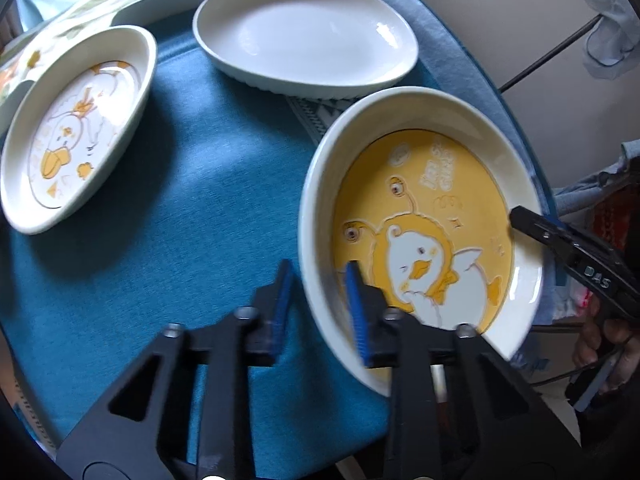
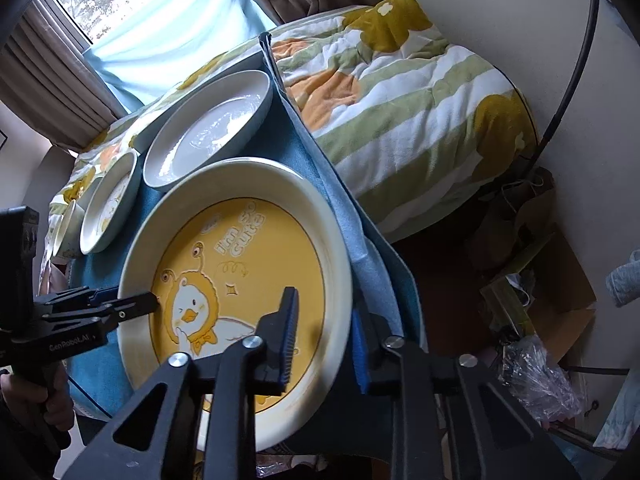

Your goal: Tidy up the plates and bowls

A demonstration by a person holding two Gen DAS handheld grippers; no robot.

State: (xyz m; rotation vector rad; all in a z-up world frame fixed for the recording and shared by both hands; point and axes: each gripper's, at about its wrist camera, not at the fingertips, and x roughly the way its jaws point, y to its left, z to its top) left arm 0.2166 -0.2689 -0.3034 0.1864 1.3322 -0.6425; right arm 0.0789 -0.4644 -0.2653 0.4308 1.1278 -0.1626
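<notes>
1. The left gripper (image 1: 318,280) points steeply down at the near-left edge of the big yellow duck plate (image 1: 424,224). One blue pad is inside the rim and one is outside, and they are squeezed tight on the rim.
2. The right gripper (image 2: 326,320) also points steeply down, on the other side of the same plate. One pad sits on the yellow inside and one is behind the rim, closed tight on it.
3. So two grippers hold one plate, one on each side. In the right wrist view, part of a hand (image 2: 28,396) shows under the left gripper's handle.
4. The plate sits at the right edge of the blue cloth (image 1: 192,200), and its right side hangs out past that edge. It looks tilted.
5. There is a wide bare patch of blue cloth to the left of the plate, between it and the small duck dish (image 1: 76,128).
6. The plain white oval dish (image 1: 304,32) is just behind the yellow plate, very close to it.
7. A striped blanket (image 2: 420,92) lies past the cloth's far edge.
8. The yellow plate has a white rim, a yellow middle and a white duck in a yellow hood, with some words above it.
</notes>
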